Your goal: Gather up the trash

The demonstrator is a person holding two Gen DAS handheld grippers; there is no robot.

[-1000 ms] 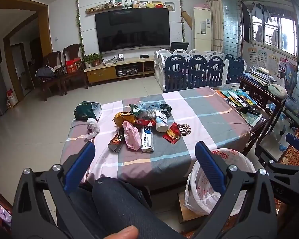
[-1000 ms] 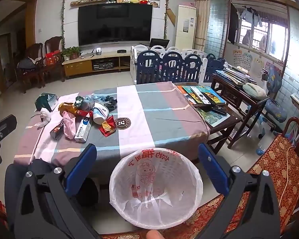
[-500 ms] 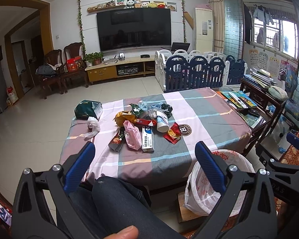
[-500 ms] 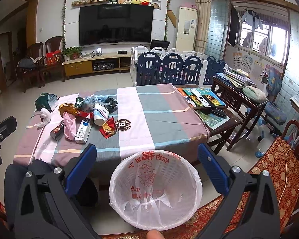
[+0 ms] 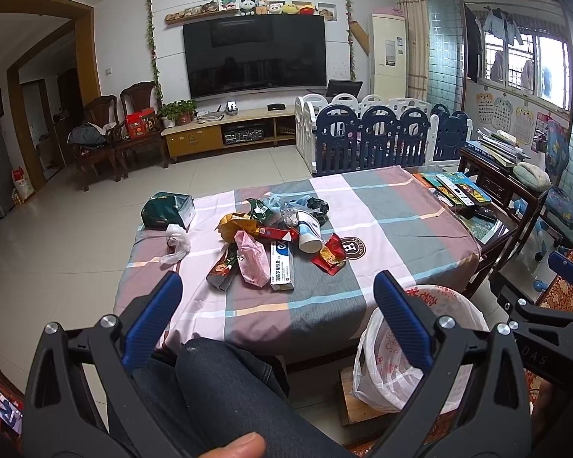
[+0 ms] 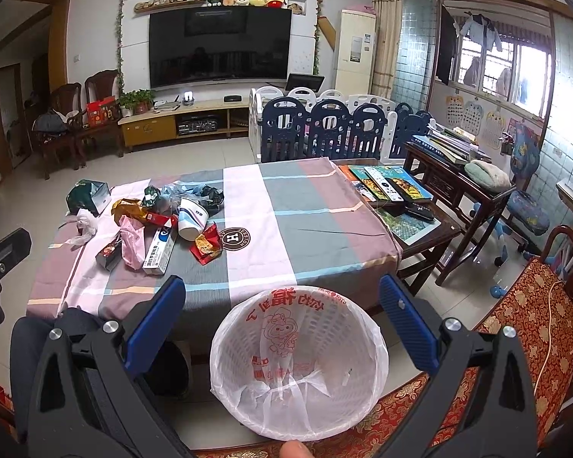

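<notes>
A heap of trash lies on the striped tablecloth: a white paper cup, a white-blue box, a pink bag, a red wrapper, a crumpled white bag. My left gripper hangs open above a dark trouser leg, short of the table's near edge. My right gripper stands open above a white bag-lined waste basket on the floor. The same cup and box show left of it. Nothing sits between either pair of fingers.
A dark green box rests at the table's far left corner. Books cover a side table to the right, with a wooden desk beyond. A blue-white playpen stands behind the table. A patterned red rug lies lower right.
Both grippers have risen and tilted slightly, so the table sits a little lower in view. Nothing was taken hold of or let go.
</notes>
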